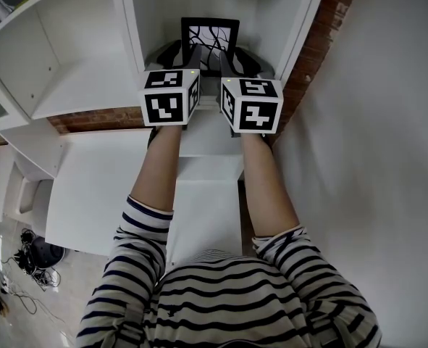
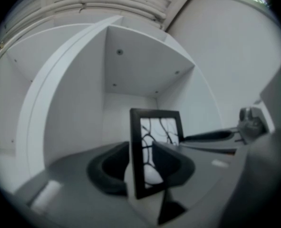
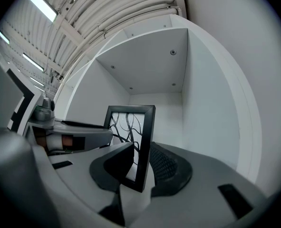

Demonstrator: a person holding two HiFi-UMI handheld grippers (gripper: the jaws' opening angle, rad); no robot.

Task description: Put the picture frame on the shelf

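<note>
While I stand behind the person, the tall white shelf unit (image 1: 76, 71) fills most of what I see, its open compartments set against a red brick wall (image 1: 98, 119), with a plain white wall (image 1: 387, 122) running along its right side. A person in a navy-and-white striped top (image 1: 221, 296) faces it, both bare forearms stretched forward into the middle compartment.

Each hand carries a hand-held gripper, and the two sit side by side, near each other but apart. The left hand-held gripper (image 1: 182, 51) has the left edge of the picture frame (image 1: 210, 35) between its jaws. Its own view shows a sliver of white between the outer pad and the black border, so those jaws stand apart and do not press on it (image 2: 140, 167). The right hand-held gripper (image 1: 237, 58) takes the frame's right edge. In its view the textured pad lies against the back of the border and the other pad against the front, so it looks clamped on the frame (image 3: 142, 167).

The picture frame (image 2: 154, 129) stands upright inside that compartment, well short of the back panel, its face turned toward the person. I cannot tell whether its bottom edge rests on the shelf board. It is black-bordered (image 3: 130, 125), with dark branching lines on a white sheet.
</note>
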